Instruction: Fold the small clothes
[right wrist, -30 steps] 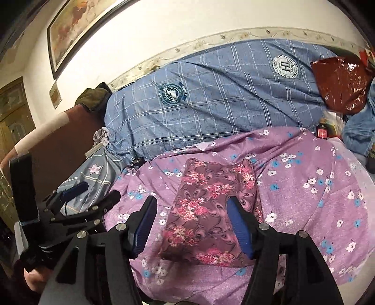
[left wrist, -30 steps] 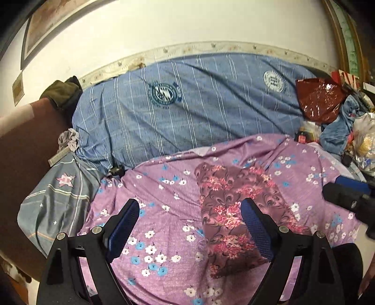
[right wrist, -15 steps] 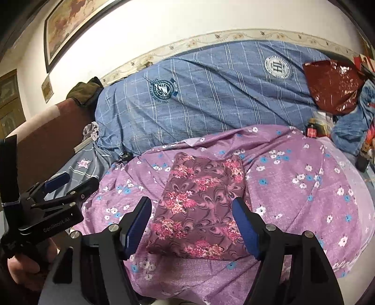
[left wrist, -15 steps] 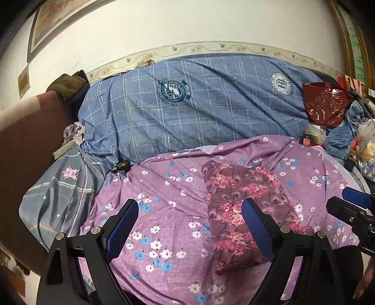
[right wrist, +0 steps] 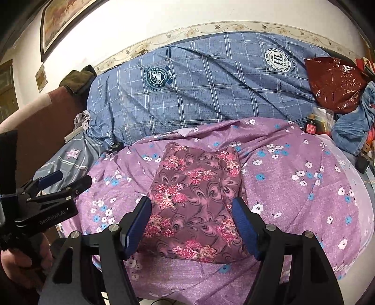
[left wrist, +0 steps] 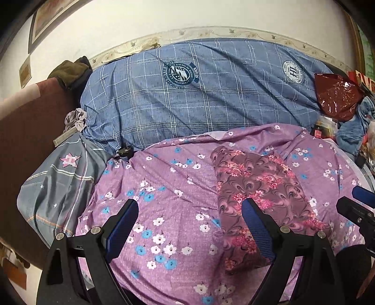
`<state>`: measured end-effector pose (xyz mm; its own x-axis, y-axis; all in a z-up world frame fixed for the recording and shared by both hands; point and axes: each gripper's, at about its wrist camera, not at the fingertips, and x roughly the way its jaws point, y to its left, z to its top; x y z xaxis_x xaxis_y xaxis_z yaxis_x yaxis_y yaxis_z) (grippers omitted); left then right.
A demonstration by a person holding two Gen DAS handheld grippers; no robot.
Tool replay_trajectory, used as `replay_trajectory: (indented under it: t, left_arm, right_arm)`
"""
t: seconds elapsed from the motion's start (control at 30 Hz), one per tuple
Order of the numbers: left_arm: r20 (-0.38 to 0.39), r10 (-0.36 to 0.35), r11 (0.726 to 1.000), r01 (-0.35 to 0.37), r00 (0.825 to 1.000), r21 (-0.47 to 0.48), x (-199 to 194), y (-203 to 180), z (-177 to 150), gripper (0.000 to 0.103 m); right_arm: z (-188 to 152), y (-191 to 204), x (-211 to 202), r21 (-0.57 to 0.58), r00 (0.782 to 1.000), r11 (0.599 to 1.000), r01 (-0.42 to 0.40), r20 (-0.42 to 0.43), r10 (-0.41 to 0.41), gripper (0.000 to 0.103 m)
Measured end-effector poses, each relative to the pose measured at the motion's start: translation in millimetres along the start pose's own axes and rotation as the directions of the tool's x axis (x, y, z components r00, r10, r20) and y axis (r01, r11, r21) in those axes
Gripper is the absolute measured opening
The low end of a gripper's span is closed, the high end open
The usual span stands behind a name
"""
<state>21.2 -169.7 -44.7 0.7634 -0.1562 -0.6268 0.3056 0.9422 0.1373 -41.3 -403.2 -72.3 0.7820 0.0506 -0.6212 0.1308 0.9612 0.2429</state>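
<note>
Both grippers have dropped closer to the bed, and the right gripper (right wrist: 191,223) has just spread its fingers wider. The left gripper (left wrist: 189,220) is spread too. The folded flowery cloth (right wrist: 196,201) lies on the purple blanket (right wrist: 293,187), untouched.

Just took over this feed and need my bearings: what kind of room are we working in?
Most likely a bedroom: a purple floral bedspread covers a bed, a big blue plaid quilt is bunched against the wall, and a framed picture hangs above.
</note>
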Motion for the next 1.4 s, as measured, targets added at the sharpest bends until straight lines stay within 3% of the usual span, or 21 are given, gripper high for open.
replay_trajectory:
  t: [1.4]
  left_arm:
    - [-0.028,-0.002,1.0,0.002,1.0,-0.015,12,0,-12,0.091]
  right_arm:
    - [-1,6,11,-0.024,0.999,1.0,0.002,-0.036,-0.002,0.073]
